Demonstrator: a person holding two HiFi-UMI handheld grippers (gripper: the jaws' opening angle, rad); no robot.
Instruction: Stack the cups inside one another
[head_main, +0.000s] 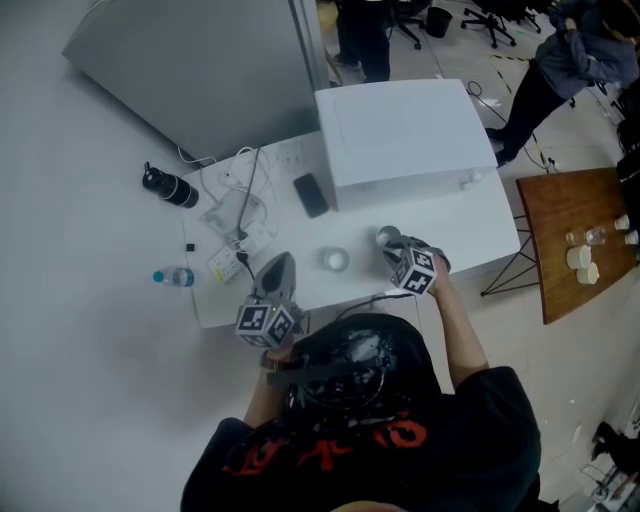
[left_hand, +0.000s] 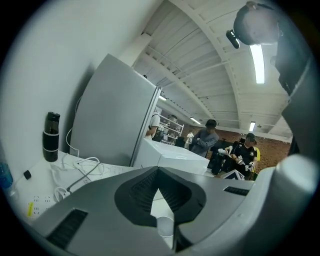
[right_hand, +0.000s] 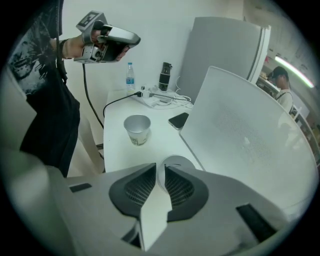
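Note:
Two paper cups stand on the white table (head_main: 470, 235). One cup (head_main: 335, 260) (right_hand: 137, 129) stands alone near the table's middle, and part of it shows low between the left jaws (left_hand: 165, 226). The other cup (head_main: 386, 237) (right_hand: 179, 162) stands beside the white box. My right gripper (head_main: 392, 243) (right_hand: 161, 167) points steeply down over this cup. Its jaws are a little apart with the cup's near wall between them. My left gripper (head_main: 282, 260) (left_hand: 159, 172) (right_hand: 136, 39) hangs in the air at the table's front left, shut and empty.
A big white box (head_main: 405, 130) fills the table's far right, with a dark phone (head_main: 311, 195) beside it. A power strip with cables (head_main: 240, 250), a black bottle (head_main: 168, 186) and a water bottle (head_main: 172, 277) lie at the left. People stand at the back.

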